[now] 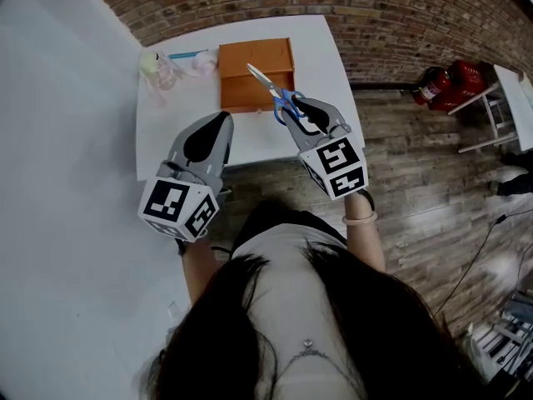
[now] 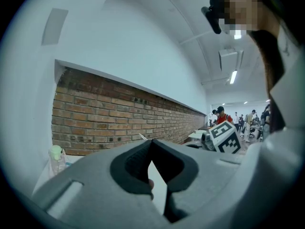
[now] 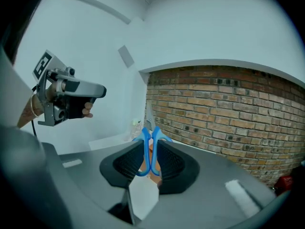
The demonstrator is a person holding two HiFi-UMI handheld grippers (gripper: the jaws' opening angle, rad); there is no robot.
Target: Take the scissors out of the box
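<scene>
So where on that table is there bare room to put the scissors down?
Bare tabletop lies left of the orange box, nearer than the bottle, and along the near edge in front of the box. A narrower strip runs right of the box. The far left corner, round the bottle, is crowded.

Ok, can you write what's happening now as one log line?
right hand-held gripper: shut on scissors by blue handles | box: orange, below scissors | left hand-held gripper: shut, empty

No readable text; bottle [image 1: 164,72] print, if any, too small.
</scene>
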